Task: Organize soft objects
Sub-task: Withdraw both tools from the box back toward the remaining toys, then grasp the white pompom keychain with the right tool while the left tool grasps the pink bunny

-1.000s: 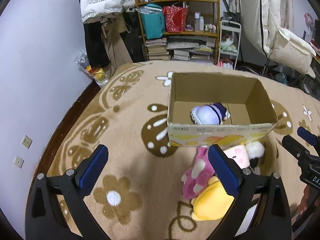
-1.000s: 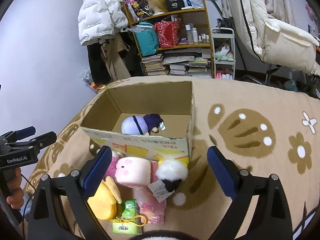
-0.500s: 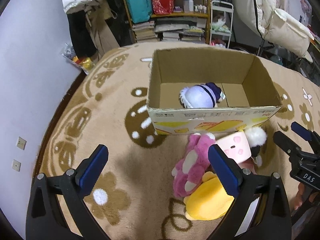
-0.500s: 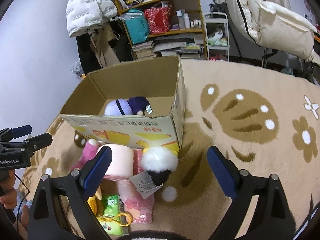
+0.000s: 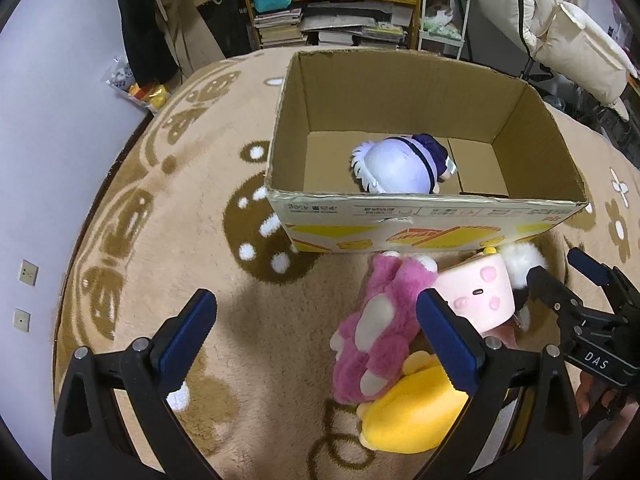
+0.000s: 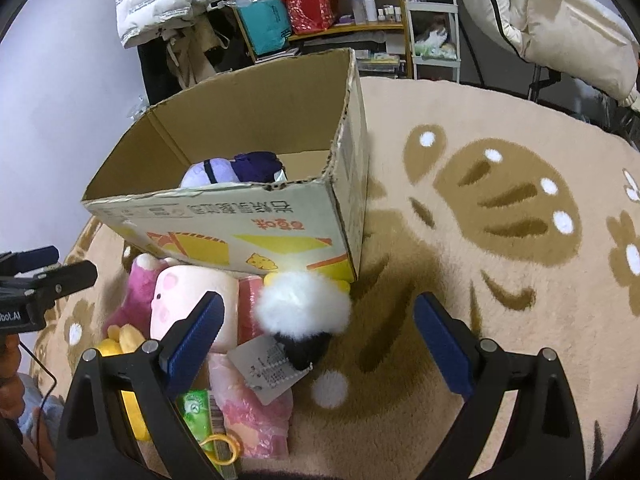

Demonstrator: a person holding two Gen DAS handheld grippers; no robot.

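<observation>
Fingers of the left gripper [image 5: 316, 332] stand wide apart with nothing between them, hovering above the beige patterned carpet [image 5: 168, 240]. Just beyond its right finger lies the shaggy magenta plush toy [image 5: 380, 332], with the yellow plush toy [image 5: 412, 412] partly hidden under that finger and the pale pink cube-shaped plush with a pig face [image 5: 480, 296] beside it. Farther ahead of both fingers sits the open brown cardboard box [image 5: 424, 208], touching the pile along its printed front wall.

One item looks sorted so far: the lavender round plush with a dark purple cap [image 5: 400, 164] rests on the box floor. The rest of the heap remains outside, so I judge the job barely begun.

Fingers of the right gripper [image 6: 316, 328] are likewise spread and empty, held low and pointing at the box's near corner. Between them lies the fluffy white-and-black plush with a paper tag [image 6: 304, 312], close to the left finger; the pink plastic-wrapped packet [image 6: 252, 412] and the green packet [image 6: 196, 408] lie nearer the camera, by that same finger. Either gripper seems poised to descend on the pile.
</observation>
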